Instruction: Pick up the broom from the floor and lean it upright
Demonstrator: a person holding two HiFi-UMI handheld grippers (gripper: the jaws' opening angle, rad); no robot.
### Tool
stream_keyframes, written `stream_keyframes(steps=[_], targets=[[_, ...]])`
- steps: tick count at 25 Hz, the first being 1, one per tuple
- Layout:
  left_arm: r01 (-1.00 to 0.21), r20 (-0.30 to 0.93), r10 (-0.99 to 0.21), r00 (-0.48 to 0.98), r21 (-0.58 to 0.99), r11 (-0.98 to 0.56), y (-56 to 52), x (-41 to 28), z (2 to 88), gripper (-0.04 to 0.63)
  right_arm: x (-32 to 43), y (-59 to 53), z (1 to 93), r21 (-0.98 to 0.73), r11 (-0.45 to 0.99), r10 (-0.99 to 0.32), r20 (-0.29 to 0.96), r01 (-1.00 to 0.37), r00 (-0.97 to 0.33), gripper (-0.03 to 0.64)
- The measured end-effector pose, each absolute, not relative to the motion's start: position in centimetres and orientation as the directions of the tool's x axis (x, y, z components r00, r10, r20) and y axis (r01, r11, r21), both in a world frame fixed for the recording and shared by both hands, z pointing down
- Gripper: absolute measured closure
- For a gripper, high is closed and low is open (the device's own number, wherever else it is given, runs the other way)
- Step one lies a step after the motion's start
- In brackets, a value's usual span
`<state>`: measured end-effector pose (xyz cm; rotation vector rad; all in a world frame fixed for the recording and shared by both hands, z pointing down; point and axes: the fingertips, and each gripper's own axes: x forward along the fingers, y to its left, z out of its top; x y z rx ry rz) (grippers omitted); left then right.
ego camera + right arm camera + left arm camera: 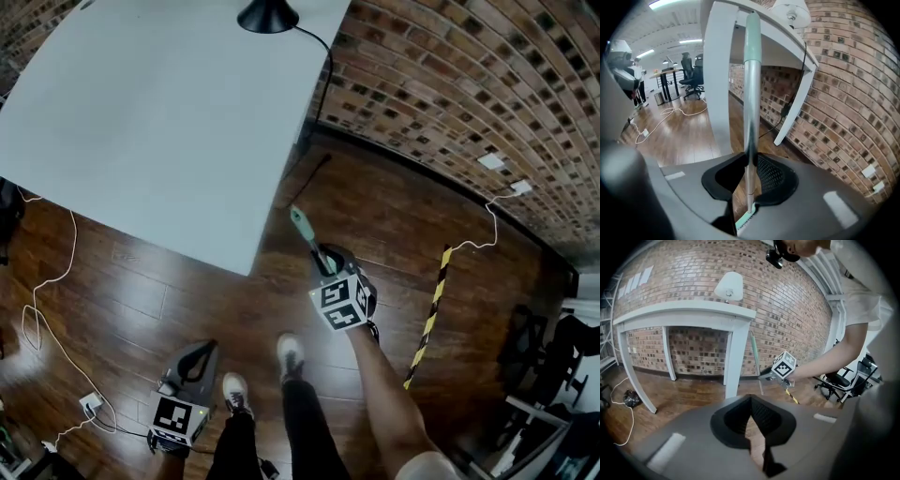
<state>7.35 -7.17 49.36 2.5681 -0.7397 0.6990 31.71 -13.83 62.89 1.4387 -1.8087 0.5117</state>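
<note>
My right gripper is shut on the broom, whose silver handle with a mint-green grip points up toward the white table's corner. In the right gripper view the handle rises upright between the jaws of my right gripper, and a teal piece of the broom head shows below them. The left gripper view shows the broom handle standing beside a table leg, with the right gripper on it. My left gripper hangs low at the left, with its jaws meeting at the tips on nothing.
A white table with a lamp stands against the brick wall. White cables and a yellow-black strip lie on the wooden floor. Office chairs stand at the right. The person's shoes are between the grippers.
</note>
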Motion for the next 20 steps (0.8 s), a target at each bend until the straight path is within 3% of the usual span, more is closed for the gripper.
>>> stream_keyframes(steps=[20], targets=[[-0.563,0.601,-0.325,0.730,0.260,-0.785,-5.7,11.4,53.4,0.595,31.4,-23.2,60.9,0.097,0.349,-0.705,0.682,-0.932,-0.194,0.517]])
